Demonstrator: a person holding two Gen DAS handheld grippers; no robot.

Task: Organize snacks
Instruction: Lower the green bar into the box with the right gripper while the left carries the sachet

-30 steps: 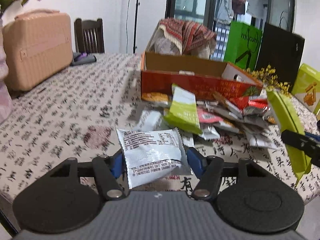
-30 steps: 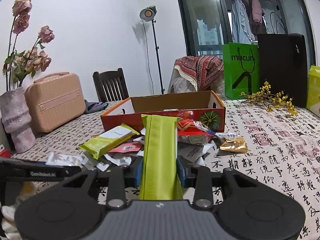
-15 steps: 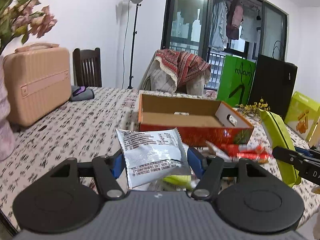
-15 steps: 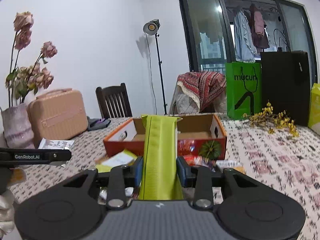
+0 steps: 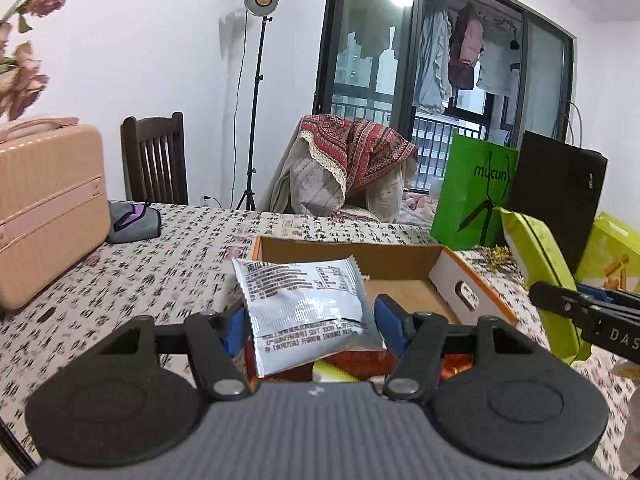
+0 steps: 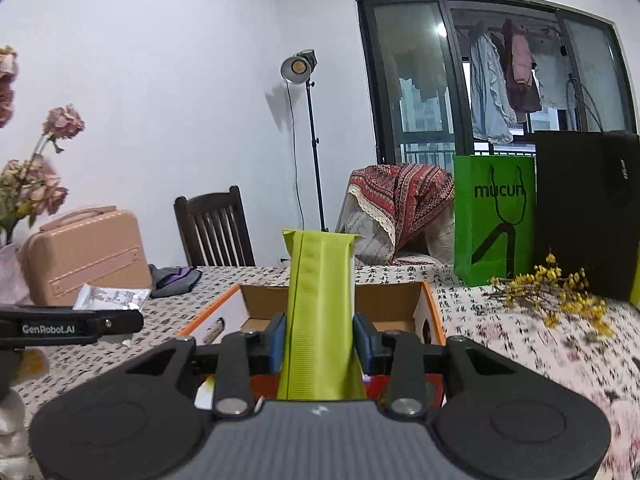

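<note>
While both hands carry a snack apiece, the relation that counts is how each packet lies from the open cardboard box (image 5: 404, 272) on the tabletop (image 5: 168, 248). The left gripper (image 5: 308, 320) has its jaws closed on a silver foil packet (image 5: 304, 304), pinched by its side edges and lying broad and flat between the blue pads, its printed face up and its far end tipped slightly upward. In the left wrist view the box sits directly beyond and below that packet, its near orange wall just under the jaws and its bare brown floor showing past the packet's far right corner.

The right gripper (image 6: 320, 340) has its jaws clamped on a long green packet (image 6: 320, 300), whose long axis runs straight ahead along the fingers and rises at the far end. From the right wrist view the box (image 6: 400, 312) is dead ahead, with the green packet's far end over its middle. Seen from the left, the green packet (image 5: 540, 272) hangs to the right of the box's white end wall with its handle slot.

Both hands look about equally near the box, so I judge either could drop first; each needs only a short advance over the near wall. The green packet's length should lie along the box's longer side to fit flat.
</note>
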